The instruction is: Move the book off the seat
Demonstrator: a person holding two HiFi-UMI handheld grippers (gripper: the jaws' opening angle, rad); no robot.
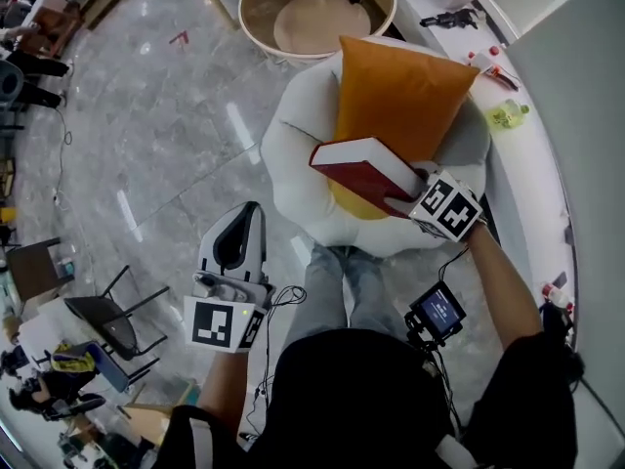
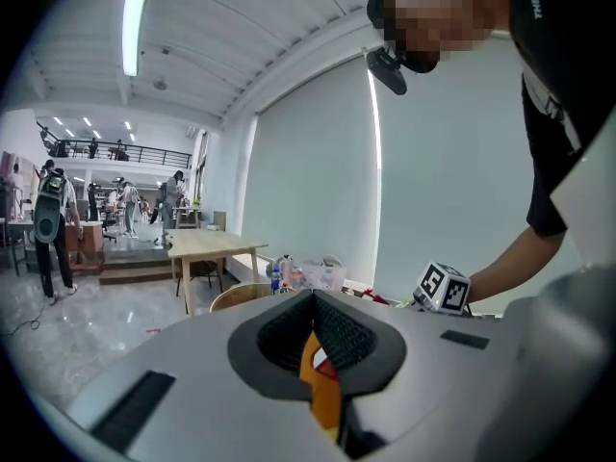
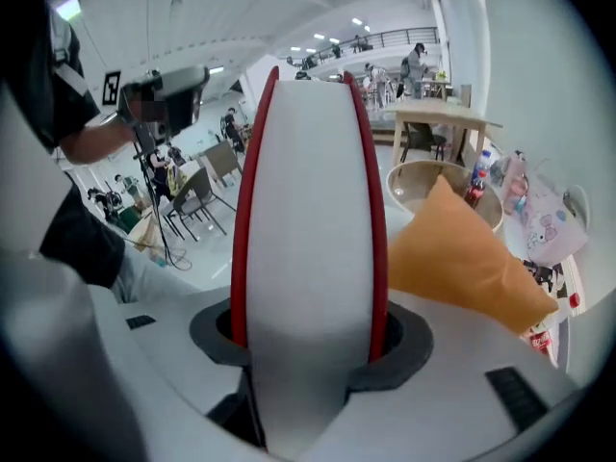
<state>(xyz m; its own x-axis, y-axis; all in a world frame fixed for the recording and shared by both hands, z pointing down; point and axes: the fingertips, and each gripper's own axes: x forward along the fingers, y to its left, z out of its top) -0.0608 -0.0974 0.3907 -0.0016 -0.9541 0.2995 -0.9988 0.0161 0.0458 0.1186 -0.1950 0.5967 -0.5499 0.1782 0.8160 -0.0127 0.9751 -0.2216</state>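
Note:
A thick red book (image 1: pixel 363 170) with white page edges hangs in the air above the puffy white seat (image 1: pixel 289 154), lifted off it. My right gripper (image 1: pixel 414 191) is shut on the book's near end. In the right gripper view the book (image 3: pixel 308 210) stands upright between the jaws of that gripper (image 3: pixel 308 343). An orange cushion (image 1: pixel 405 96) leans on the seat's back behind the book. My left gripper (image 1: pixel 252 213) is held left of the seat, near its front, shut and empty. In its own view the pads of the left gripper (image 2: pixel 313 304) meet, with a sliver of the cushion (image 2: pixel 323 393) showing below.
A round wooden table (image 1: pixel 264 18) with a bottle stands beyond the seat. A white counter (image 1: pixel 532 164) with small items runs along the right. Black chairs (image 1: pixel 112 316) stand at lower left. The person's jeans-clad legs (image 1: pixel 342 281) are right in front of the seat.

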